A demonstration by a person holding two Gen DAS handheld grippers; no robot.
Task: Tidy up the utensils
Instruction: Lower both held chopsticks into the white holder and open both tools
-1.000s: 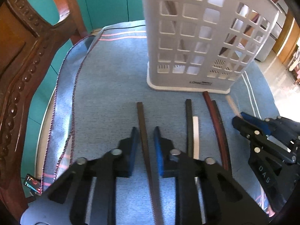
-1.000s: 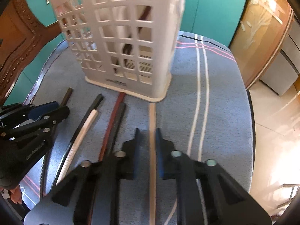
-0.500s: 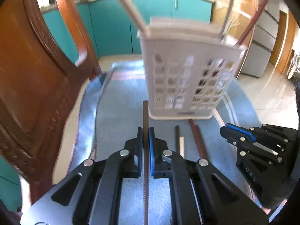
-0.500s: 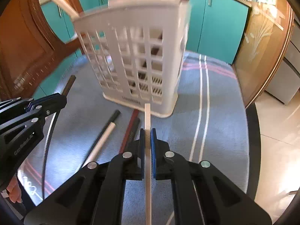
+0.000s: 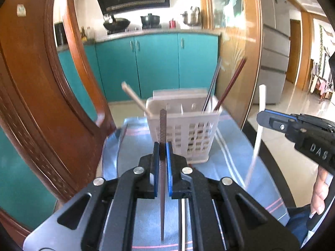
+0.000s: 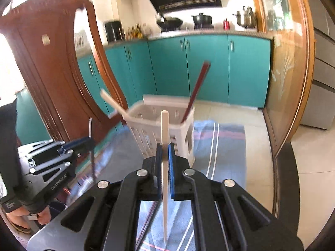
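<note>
My left claw (image 5: 161,159) hides the loose chopsticks on the bench. The white basket's (image 6: 184,133) contents blur; I can't count them.

Teal cabinets (image 5: 157,67), wooden chair (image 5: 52,104), black wok (image 6: 169,22) and pots on the counter.
</note>
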